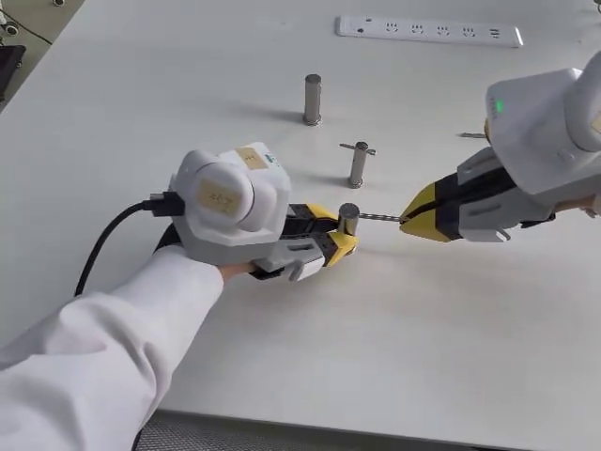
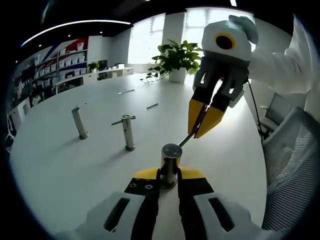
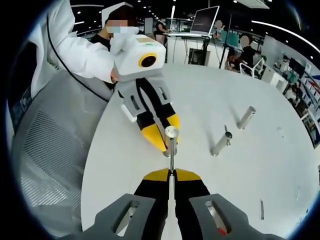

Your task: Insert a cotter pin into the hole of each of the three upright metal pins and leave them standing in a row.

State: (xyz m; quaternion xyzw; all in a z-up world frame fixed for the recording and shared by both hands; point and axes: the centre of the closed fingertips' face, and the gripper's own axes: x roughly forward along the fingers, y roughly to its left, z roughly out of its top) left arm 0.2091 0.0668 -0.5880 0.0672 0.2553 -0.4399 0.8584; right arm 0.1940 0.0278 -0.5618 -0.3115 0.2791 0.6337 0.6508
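At the near middle of the surface [image 1: 376, 357], the left gripper [image 1: 340, 235] is clamped on the nearest metal pin [image 1: 348, 218], with its jaws pinching the lower shaft and holding it upright (its own view shows the yellow tips hugging both sides). Facing it from the other side, the right gripper [image 1: 406, 221] has its jaws pressed together on a cotter pin [image 1: 378, 217]. The cotter pin is held level, its free end right at the pin's head. Whether it sits in the hole, I cannot tell.

Count the metal pins: three, all standing. Beyond the held one is the middle pin [image 1: 358, 169], with a second cotter pin [image 1: 358, 147] crosswise through its top. Further back, well apart, is the far pin [image 1: 313, 99], bare.

Cotter pins: three that I can count, the third cotter pin [image 1: 472, 135] lying loose on the surface, half cut off by the right gripper's body.

A power strip [image 1: 428, 31] lies at the far edge. A black cable [image 1: 103, 246] trails from the left gripper, over a white sleeve [image 1: 94, 366]. The held pin's base is hidden between the jaws.
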